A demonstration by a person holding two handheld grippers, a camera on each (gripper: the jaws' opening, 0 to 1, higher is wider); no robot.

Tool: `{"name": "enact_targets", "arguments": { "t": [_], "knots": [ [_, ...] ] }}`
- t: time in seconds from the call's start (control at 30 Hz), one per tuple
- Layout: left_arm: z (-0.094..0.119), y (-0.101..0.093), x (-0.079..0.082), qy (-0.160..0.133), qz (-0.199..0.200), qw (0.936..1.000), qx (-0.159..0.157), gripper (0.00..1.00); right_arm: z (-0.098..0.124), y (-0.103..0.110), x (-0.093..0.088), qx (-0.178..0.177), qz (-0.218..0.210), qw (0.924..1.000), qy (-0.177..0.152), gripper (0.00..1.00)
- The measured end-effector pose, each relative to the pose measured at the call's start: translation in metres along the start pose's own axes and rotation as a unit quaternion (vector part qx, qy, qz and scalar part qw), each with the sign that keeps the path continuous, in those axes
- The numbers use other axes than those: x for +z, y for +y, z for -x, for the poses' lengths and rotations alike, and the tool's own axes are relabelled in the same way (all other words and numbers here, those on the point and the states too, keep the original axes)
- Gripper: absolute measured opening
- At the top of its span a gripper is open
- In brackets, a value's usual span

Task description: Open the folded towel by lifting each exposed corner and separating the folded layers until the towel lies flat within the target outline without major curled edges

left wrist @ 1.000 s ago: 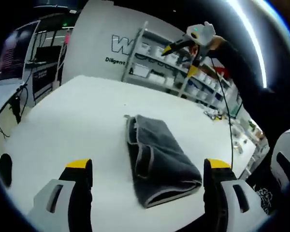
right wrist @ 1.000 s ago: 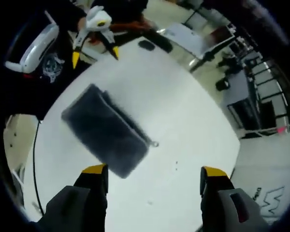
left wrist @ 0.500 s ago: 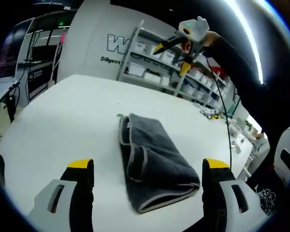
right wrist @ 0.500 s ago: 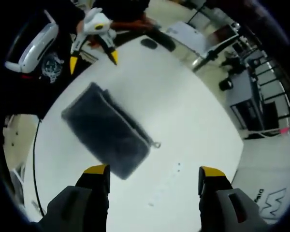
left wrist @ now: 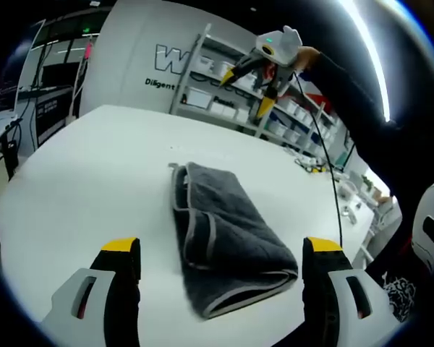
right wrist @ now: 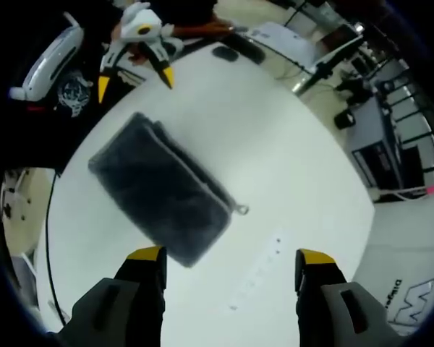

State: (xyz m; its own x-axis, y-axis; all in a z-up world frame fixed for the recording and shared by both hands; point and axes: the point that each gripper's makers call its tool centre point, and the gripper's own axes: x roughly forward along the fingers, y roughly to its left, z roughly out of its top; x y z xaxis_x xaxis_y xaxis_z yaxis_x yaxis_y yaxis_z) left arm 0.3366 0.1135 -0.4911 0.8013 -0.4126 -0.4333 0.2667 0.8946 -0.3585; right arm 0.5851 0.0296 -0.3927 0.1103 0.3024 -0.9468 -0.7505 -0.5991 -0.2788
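A dark grey towel is lying folded on the white tabletop, in a long thick bundle with a pale trimmed edge showing along its layers. In the left gripper view the left tool is hovering above the near end of the towel, its two yellow-tipped jaws standing wide apart on either side of the bundle and holding nothing. In the same view the right tool is hanging in the air beyond the far end of the towel, held by a person's hand in a dark sleeve; its jaws are also spread and empty. In the right gripper view the towel is lying to the left of the middle of the tabletop, with a small loop sticking out at one corner. The right tool is open wide above the bare tabletop near that corner. The left tool is showing at the far side, near the towel's other end, not touching it. Shelves with boxes are standing behind the tabletop.
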Motion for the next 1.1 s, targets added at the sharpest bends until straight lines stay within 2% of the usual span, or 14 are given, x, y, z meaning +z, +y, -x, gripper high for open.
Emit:
{"name": "enact_targets", "arguments": {
  "t": [0.2,0.27,0.5,0.67,0.8,0.93,1.1],
  "knots": [
    [-0.001,0.005,-0.002,0.002,0.002,1.0000,0.003,0.89,-0.012,0.001,-0.002,0.004,-0.002,1.0000,0.002,0.71],
    [-0.002,0.006,-0.002,0.002,0.001,1.0000,0.003,0.89,-0.016,0.000,-0.004,0.004,-0.001,1.0000,0.007,0.75],
    [-0.001,0.018,0.008,-0.014,0.009,0.9997,0.019,0.88,-0.031,0.002,-0.006,0.006,0.006,0.9999,0.010,0.72],
    [-0.005,0.014,0.000,-0.005,0.022,0.9997,0.008,0.86,-0.041,0.004,-0.007,0.011,0.008,0.9999,0.009,0.70],
    [-0.010,0.008,-0.010,0.004,0.055,0.9984,-0.011,0.85,-0.051,0.006,-0.008,0.019,0.012,0.9997,0.011,0.70],
    [-0.014,0.007,-0.017,0.011,0.061,0.9980,-0.014,0.83,-0.057,0.006,-0.007,0.024,0.016,0.9995,0.007,0.68],
    [-0.017,0.009,-0.018,0.004,0.094,0.9953,-0.021,0.80,-0.059,0.005,-0.004,0.027,0.019,0.9995,0.001,0.68]
  ]
}}
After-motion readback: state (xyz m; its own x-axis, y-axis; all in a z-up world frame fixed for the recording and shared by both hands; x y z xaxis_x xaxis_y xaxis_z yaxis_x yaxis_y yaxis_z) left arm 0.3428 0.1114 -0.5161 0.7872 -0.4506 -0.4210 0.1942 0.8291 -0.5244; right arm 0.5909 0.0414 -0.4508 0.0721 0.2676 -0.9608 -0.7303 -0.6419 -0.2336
